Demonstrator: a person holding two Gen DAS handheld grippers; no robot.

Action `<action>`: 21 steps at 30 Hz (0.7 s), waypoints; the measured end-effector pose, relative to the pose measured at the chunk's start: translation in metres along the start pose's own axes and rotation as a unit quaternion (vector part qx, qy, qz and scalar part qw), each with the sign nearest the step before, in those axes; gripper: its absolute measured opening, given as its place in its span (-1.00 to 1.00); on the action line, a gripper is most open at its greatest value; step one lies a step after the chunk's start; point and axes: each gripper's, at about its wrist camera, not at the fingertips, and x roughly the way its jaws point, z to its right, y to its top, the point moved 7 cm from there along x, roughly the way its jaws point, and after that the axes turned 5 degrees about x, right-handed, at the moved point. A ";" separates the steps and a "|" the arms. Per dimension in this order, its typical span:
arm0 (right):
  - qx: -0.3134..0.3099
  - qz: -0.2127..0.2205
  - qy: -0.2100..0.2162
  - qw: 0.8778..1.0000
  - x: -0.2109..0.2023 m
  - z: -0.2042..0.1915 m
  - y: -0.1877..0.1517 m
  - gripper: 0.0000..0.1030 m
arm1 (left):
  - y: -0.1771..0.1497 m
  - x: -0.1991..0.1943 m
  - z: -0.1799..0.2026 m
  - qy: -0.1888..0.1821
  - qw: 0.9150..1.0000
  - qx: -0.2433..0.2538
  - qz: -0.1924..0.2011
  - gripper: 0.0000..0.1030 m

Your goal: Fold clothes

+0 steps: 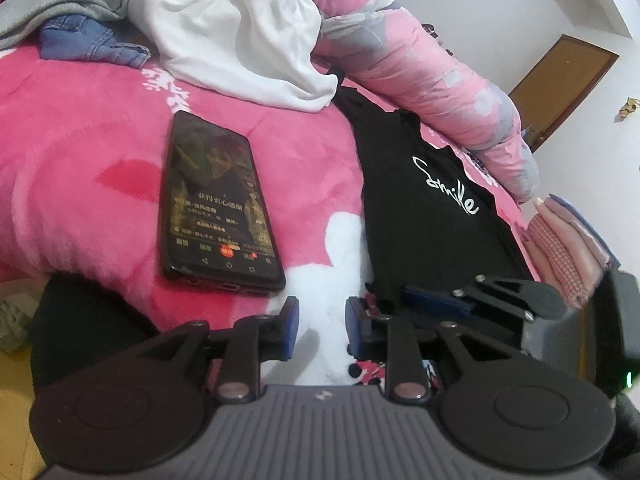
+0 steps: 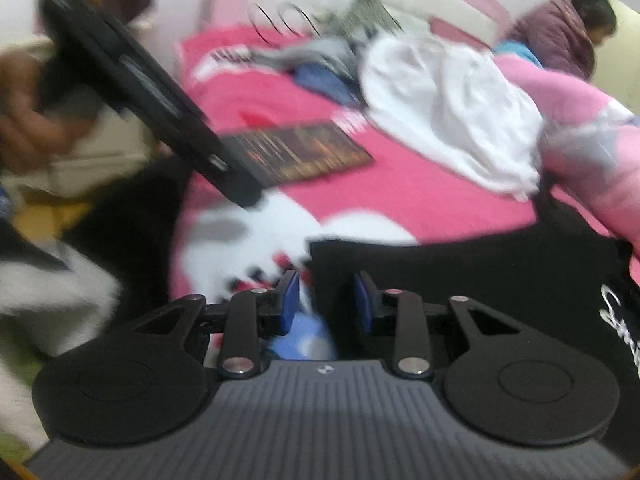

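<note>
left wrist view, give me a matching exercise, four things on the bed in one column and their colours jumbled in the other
Things:
1. phone
2. top with the word Smile
3. crumpled garment behind the phone
4. denim piece at the far left

Colours:
A. blue
B. black with white lettering
C. white
D. dark with a lit screen

Pairs: 1-D, 2-B, 3-C, 4-A
</note>
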 end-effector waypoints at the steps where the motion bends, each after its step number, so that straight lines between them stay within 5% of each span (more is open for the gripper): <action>1: 0.031 0.001 0.005 0.999 0.002 0.009 0.000 -0.90 | -0.001 0.000 0.000 -0.001 1.000 0.000 0.000 -0.51; 4: 0.200 0.054 0.067 0.976 -0.016 0.051 0.006 -0.94 | -0.002 -0.001 -0.002 -0.004 1.000 -0.002 0.000 -0.49; 8: 0.392 0.130 0.164 0.896 -0.042 0.105 -0.002 -0.94 | -0.003 -0.001 -0.006 -0.009 1.000 -0.006 0.003 -0.48; 11: 0.474 0.149 0.213 0.841 -0.047 0.130 -0.012 -0.94 | -0.006 0.001 -0.008 -0.013 1.000 -0.007 0.001 -0.48; 14: 0.508 0.155 0.233 0.815 -0.042 0.136 -0.019 -0.94 | -0.007 0.002 -0.007 -0.016 1.000 -0.007 -0.002 -0.43; 20: 0.480 0.131 0.238 0.834 -0.022 0.120 -0.009 -0.93 | -0.009 0.000 -0.002 -0.023 1.000 0.003 -0.004 -0.39; 21: 0.463 0.122 0.234 0.846 -0.018 0.113 -0.006 -0.92 | -0.010 -0.001 -0.001 -0.025 1.000 0.006 -0.004 -0.38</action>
